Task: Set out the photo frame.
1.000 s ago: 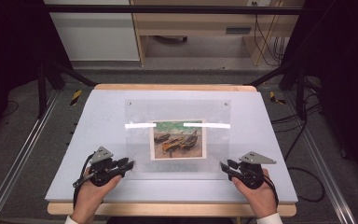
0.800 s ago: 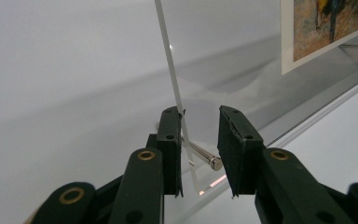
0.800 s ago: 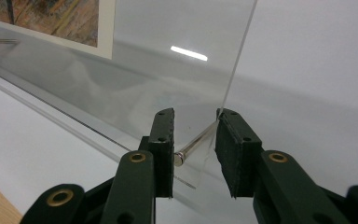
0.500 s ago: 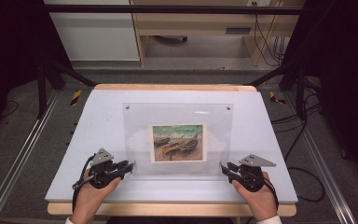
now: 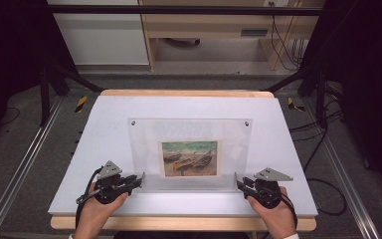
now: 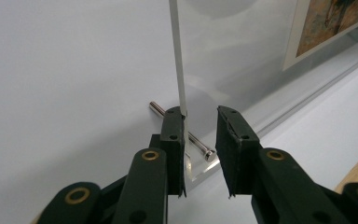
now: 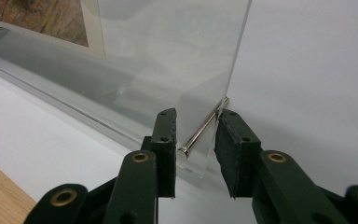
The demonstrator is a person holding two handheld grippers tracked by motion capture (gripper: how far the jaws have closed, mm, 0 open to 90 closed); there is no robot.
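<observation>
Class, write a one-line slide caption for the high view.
Two hand-held grippers, left gripper and right gripper, meet the near corners of a clear acrylic frame holding a boat picture.

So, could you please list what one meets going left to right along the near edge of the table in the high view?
left gripper → clear acrylic frame → boat picture → right gripper

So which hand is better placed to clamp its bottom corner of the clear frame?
Probably right: the right tongs straddle the clear frame's corner and steel pin centrally; the left tongs have its edge against one pad.
</observation>
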